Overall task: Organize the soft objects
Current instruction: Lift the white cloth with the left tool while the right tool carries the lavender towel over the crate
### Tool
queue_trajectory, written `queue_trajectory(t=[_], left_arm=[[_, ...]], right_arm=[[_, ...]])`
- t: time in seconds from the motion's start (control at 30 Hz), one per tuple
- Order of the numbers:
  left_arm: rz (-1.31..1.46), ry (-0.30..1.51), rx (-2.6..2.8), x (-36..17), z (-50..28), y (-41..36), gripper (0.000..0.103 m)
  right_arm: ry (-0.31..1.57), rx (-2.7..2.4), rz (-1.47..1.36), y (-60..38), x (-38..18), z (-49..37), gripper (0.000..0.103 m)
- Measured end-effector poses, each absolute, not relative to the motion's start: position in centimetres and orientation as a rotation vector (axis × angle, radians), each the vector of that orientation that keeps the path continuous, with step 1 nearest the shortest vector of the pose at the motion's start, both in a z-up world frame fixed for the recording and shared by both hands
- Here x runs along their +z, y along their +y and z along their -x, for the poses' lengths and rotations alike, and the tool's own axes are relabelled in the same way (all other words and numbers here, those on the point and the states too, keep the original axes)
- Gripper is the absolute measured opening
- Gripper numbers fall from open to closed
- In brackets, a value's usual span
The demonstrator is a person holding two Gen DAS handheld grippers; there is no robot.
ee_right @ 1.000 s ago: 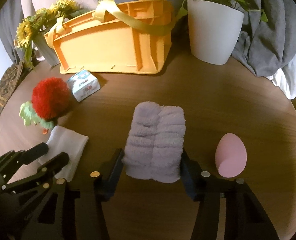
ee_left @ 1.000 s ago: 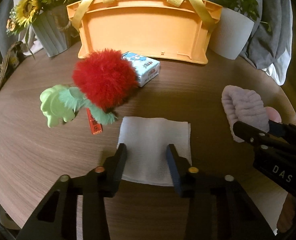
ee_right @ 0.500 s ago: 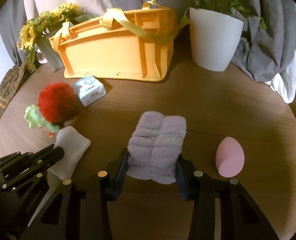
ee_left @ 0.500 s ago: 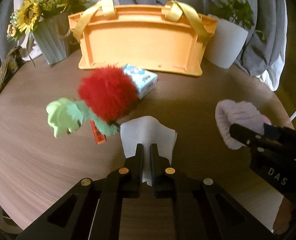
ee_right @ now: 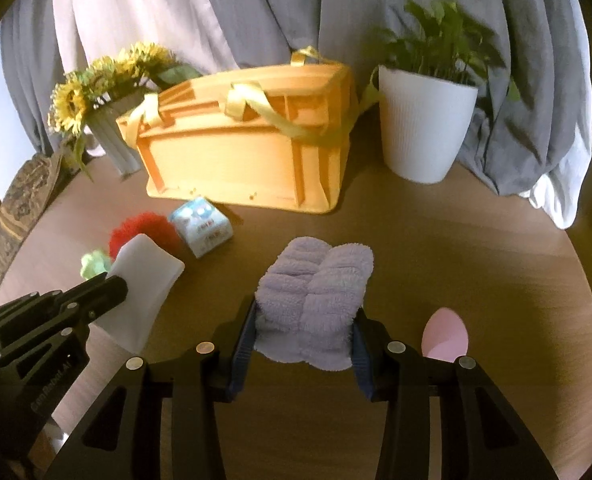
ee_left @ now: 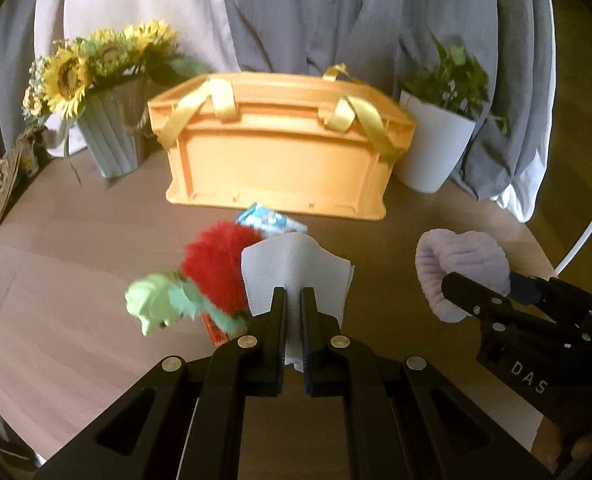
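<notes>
With both tools raised off the round wooden table (ee_right: 476, 248), L gripper (ee_left: 294, 300) has jaws nearly together, pinching a white folded cloth (ee_left: 296, 268) that hangs clear of the surface. R gripper (ee_right: 302, 320) is clamped on a lilac fluffy towel (ee_right: 316, 292), also lifted. Pink sponge egg (ee_right: 446, 332) lies on the table just right of R tool. Beyond: red pom-pom toy (ee_left: 215, 260), tissue pack (ee_right: 201, 226), then orange basket (ee_left: 279, 160) w/ yellow straps at rear.

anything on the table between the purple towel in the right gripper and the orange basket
Nothing visible does. The fluffy purple towel is lifted in the right gripper, and bare wooden table lies ahead to the orange plastic basket. The small blue tissue pack sits left of that path.
</notes>
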State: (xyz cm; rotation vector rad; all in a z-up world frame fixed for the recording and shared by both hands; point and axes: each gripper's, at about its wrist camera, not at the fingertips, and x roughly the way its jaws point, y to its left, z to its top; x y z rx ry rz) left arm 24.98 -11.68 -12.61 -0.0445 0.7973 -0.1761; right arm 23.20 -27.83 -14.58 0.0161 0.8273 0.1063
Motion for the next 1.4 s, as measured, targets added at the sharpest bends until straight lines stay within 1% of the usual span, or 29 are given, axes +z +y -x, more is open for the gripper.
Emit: queue_trajectory(t=[0.47,0.83,1.4], left_arm=[[0.046,0.666,-0.206,-7.8,-26.0,-9.6,0.008],[0.039,0.554,-0.221,-4.2,-27.6,-7.1,0.008],[0.028,0.437,-0.267,-0.4,-30.2,-4.4,0.008]], right_arm=[[0.693,0.084,-0.017,-25.8,-9.5,-23.5,0.044],[0.598,0.073,0.004,-23.4,-6.6,-24.4,0.044],[0.452,0.023,0.002,-20.3,-2.5,-26.0,0.044]])
